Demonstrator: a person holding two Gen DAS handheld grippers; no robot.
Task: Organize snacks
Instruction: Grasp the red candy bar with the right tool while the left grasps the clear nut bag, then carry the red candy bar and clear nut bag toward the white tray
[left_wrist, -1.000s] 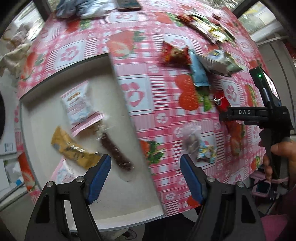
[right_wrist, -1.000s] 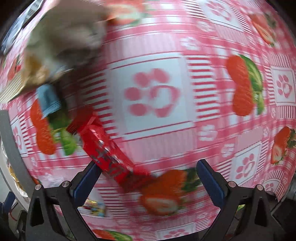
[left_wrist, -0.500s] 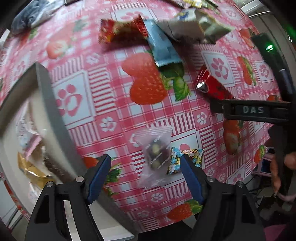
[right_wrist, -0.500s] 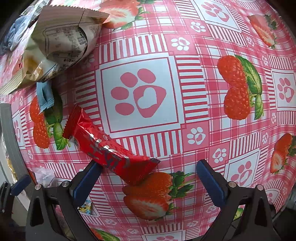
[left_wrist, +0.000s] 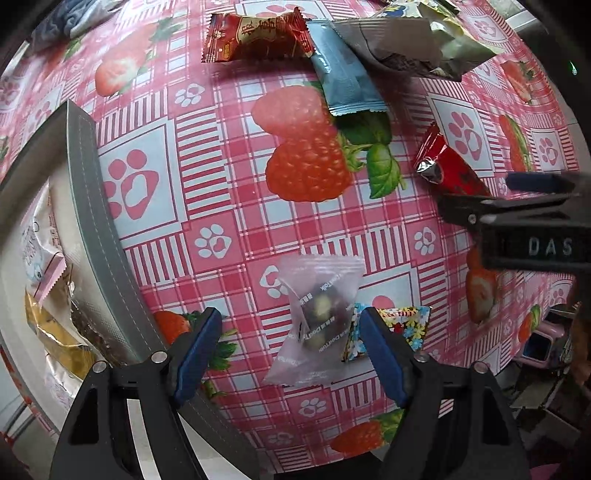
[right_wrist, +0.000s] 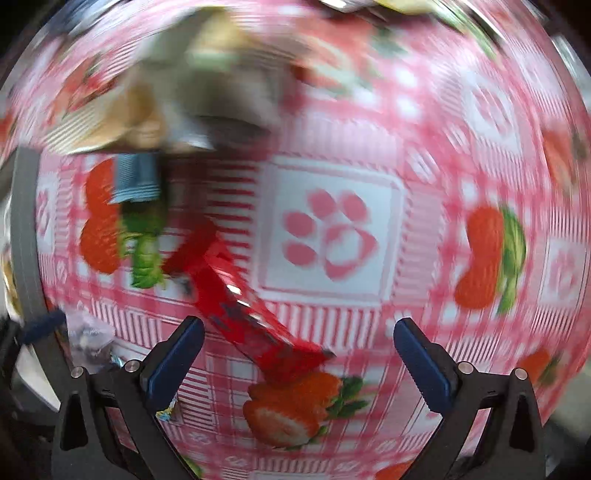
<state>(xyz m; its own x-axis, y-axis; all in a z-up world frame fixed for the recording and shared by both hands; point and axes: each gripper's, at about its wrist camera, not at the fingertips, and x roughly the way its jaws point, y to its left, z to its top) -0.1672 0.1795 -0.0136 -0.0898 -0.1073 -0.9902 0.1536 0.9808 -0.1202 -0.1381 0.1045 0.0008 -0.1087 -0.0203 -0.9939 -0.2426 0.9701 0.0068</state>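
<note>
Snacks lie spread on the worktop (left_wrist: 229, 177), which has a pink check cloth with strawberries and paw prints. I see my left tool (left_wrist: 290, 350) pointing down with its jaws wide, and nothing is pressed between them. A clear wrapper with dark sweets (left_wrist: 317, 321) lies on the cloth between its two blue pads, nearer to the right pad. A small flowery packet (left_wrist: 402, 325) lies just beside that same pad, partly under the clear wrapper. To the left of this tool is the grey-edged tray (left_wrist: 96, 206), and inside it I see a white packet (left_wrist: 35, 240) and a gold packet (left_wrist: 55, 336). Ahead of the tool are a red square packet (left_wrist: 255, 37), a pale blue packet (left_wrist: 345, 79) and a silver bag (left_wrist: 402, 44).

My right tool (right_wrist: 299, 354) also stands wide and holds nothing. The picture from it is blurred. A long red packet (right_wrist: 240, 306) lies slanted on the cloth, with its lower end between the two pads, nearer to the left one, and I cannot tell if it touches.
</note>
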